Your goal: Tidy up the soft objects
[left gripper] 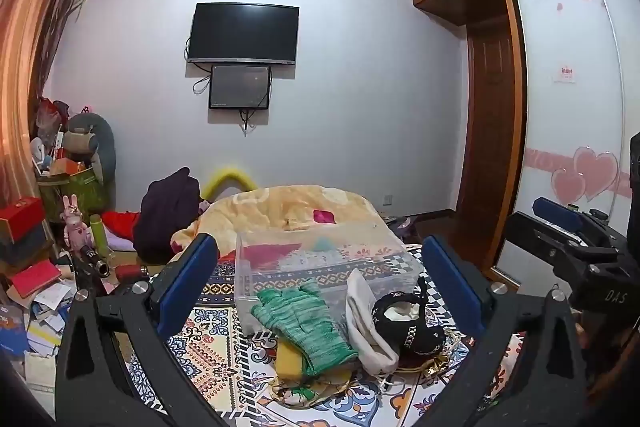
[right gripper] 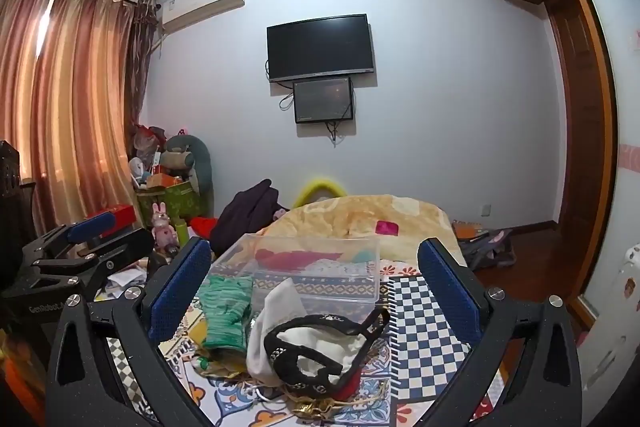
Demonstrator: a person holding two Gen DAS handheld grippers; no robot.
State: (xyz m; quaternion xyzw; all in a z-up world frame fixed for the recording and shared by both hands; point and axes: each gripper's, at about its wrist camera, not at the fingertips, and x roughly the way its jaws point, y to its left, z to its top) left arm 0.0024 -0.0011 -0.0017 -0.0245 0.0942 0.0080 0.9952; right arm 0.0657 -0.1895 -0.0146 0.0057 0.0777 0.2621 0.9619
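Note:
A pile of soft things lies on the patterned bedspread: a green knit glove (left gripper: 306, 323) (right gripper: 226, 311), a white cloth (left gripper: 366, 327) (right gripper: 280, 311), a black patterned fabric piece (left gripper: 408, 323) (right gripper: 324, 343) and a yellow sponge (left gripper: 290, 359). Behind the pile stands a clear plastic box (left gripper: 320, 263) (right gripper: 304, 267) with red and teal items inside. My left gripper (left gripper: 320, 267) is open and empty, held above the pile. My right gripper (right gripper: 316, 275) is open and empty too, above the pile. Each gripper shows at the edge of the other's view.
A yellow blanket (left gripper: 288, 207) covers the far half of the bed. A dark garment (left gripper: 168, 211) lies at the bed's left edge. A cluttered desk (left gripper: 44, 287) with books, boxes and toys stands at left. A wardrobe (left gripper: 560, 107) is at right.

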